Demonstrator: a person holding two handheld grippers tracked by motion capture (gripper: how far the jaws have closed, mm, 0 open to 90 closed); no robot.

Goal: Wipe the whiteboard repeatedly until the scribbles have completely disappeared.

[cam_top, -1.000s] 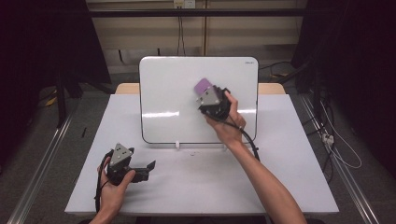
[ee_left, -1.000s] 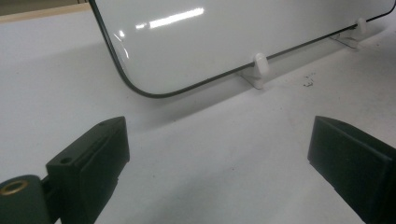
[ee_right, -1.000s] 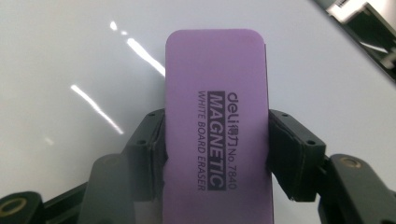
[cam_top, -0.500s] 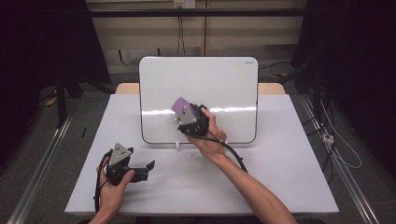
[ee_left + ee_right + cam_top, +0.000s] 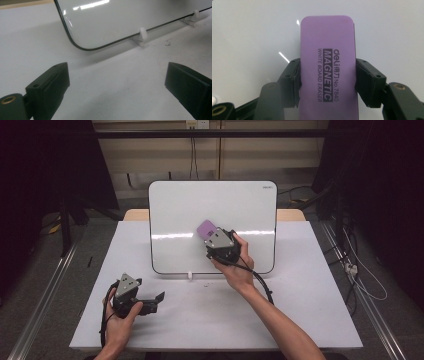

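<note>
1. Fingers (image 5: 365, 82) of the right gripper (image 5: 214, 236) were clamped on both long sides of a purple eraser (image 5: 328, 70); its printed face was toward the camera.
2. Eraser (image 5: 206, 228) sat against the whiteboard (image 5: 170, 210), near the middle and just below the glare band; whether it touched the board was not certain.
3. Right hand (image 5: 239, 265) held the gripper from below, cable trailing over the desk (image 5: 310, 320).
4. Left gripper (image 5: 155, 299) lay low over the desk, near the board's lower left corner; its fingers (image 5: 50, 85) stood wide apart with nothing between them.
5. Board stood upright on small white feet (image 5: 141, 37) at the back of the desk.
</note>
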